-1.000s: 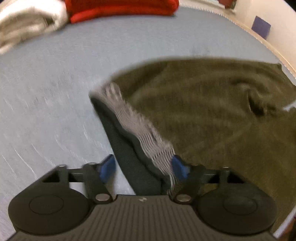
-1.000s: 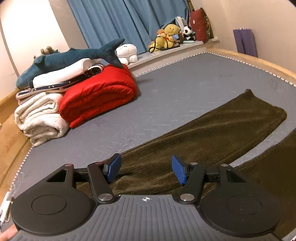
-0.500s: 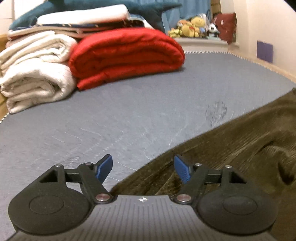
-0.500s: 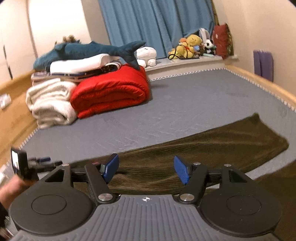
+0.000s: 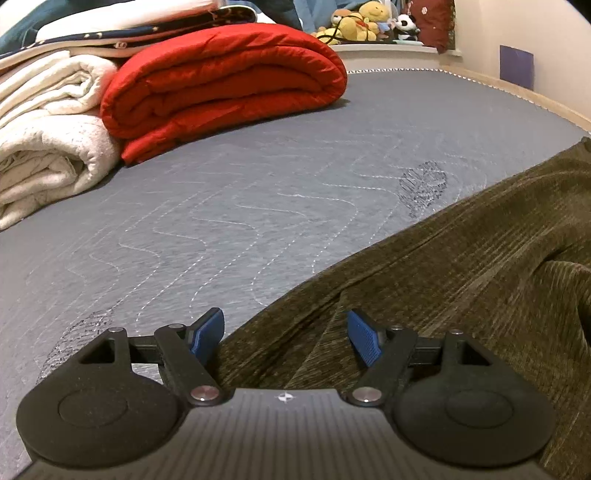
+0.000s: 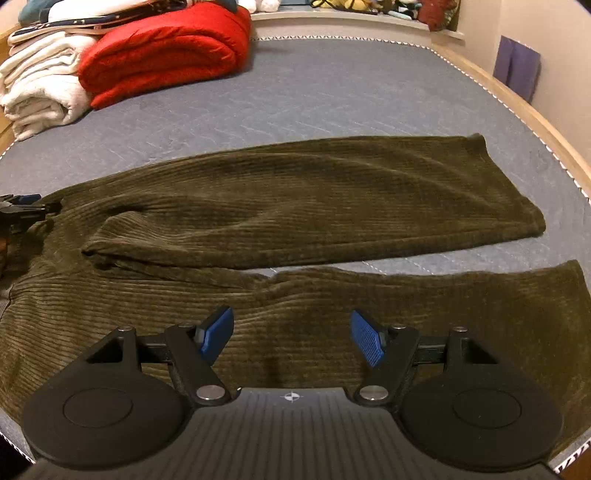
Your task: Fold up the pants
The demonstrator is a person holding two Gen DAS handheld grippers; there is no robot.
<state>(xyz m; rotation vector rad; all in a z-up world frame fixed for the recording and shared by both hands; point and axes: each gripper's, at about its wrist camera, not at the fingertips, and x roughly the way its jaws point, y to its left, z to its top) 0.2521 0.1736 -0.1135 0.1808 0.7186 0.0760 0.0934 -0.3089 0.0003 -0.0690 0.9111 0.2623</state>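
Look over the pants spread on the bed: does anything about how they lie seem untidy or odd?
Mostly flat, but the pants are not smooth. Near the crotch, the far leg has a rumpled fold, with loose creases running from it. The two legs splay apart toward the cuffs, showing a wedge of mattress. Both grippers are open, holding nothing.

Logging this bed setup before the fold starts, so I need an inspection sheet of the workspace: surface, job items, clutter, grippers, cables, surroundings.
Surface: grey quilted mattress, wooden rim.
Job's things: olive corduroy pants spread flat, legs apart, unfolded.
Clutter: red folded quilt, white rolled blankets at the far end.
Grippers: left gripper open at the pants' edge; right gripper open over the near leg.
Cables: nothing seen on the mattress.
Surroundings: plush toys on the ledge, purple mat against the wall.
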